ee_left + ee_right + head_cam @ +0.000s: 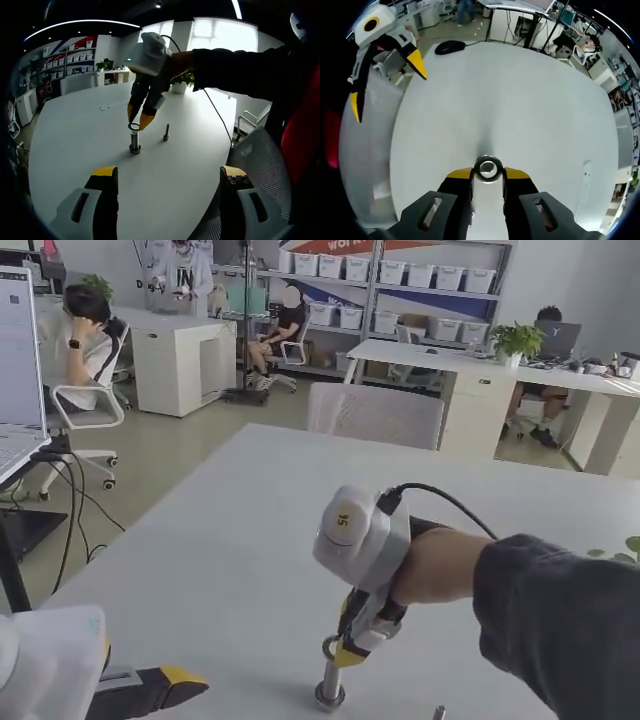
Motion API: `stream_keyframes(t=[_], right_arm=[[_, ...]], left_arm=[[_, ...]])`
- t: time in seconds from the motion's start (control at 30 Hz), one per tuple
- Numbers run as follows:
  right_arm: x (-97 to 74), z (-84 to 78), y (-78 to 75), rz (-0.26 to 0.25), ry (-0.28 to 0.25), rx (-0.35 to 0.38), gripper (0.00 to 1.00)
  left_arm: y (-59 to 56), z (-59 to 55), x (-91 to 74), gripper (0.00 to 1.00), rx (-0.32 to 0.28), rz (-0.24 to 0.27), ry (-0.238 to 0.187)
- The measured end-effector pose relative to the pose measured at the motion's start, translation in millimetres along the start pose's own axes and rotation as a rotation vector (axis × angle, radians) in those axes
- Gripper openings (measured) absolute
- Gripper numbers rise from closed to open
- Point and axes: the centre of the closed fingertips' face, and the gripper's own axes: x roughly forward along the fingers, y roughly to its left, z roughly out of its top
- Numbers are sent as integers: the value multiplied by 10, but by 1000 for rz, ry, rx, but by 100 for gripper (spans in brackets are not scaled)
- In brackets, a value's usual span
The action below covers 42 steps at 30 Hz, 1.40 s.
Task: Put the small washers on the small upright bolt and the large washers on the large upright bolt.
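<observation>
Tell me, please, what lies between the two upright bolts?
The stretch is bare: in the left gripper view, plain white table lies between the large bolt and the small bolt.

on the table (250,540), the large bolt (330,697) stands before you, the small bolt (438,710) just right of it. your right gripper (340,652) holds a washer (477,168) just above the large bolt; your left gripper (165,685) is well apart, left.

head view: high up, faces forward and down over white table (200,570); right gripper (340,652) close.
left gripper view: low over the table, faces large bolt (135,146), mid range.
right gripper view: looks steeply down, washer (487,168) very close.
shared: large bolt in head and left gripper views.
</observation>
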Motion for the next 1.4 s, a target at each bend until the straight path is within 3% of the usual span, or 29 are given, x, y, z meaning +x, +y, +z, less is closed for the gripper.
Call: stream_keyframes(t=[0.4,1.4], right_arm=[[115,-37,-2,12,29,-1,23],[400,-130,45,41,39,9,23]], left_arm=[[35,-40,-27,83,-8,4,-2],[76,-134,15,83,-25,-3,15]])
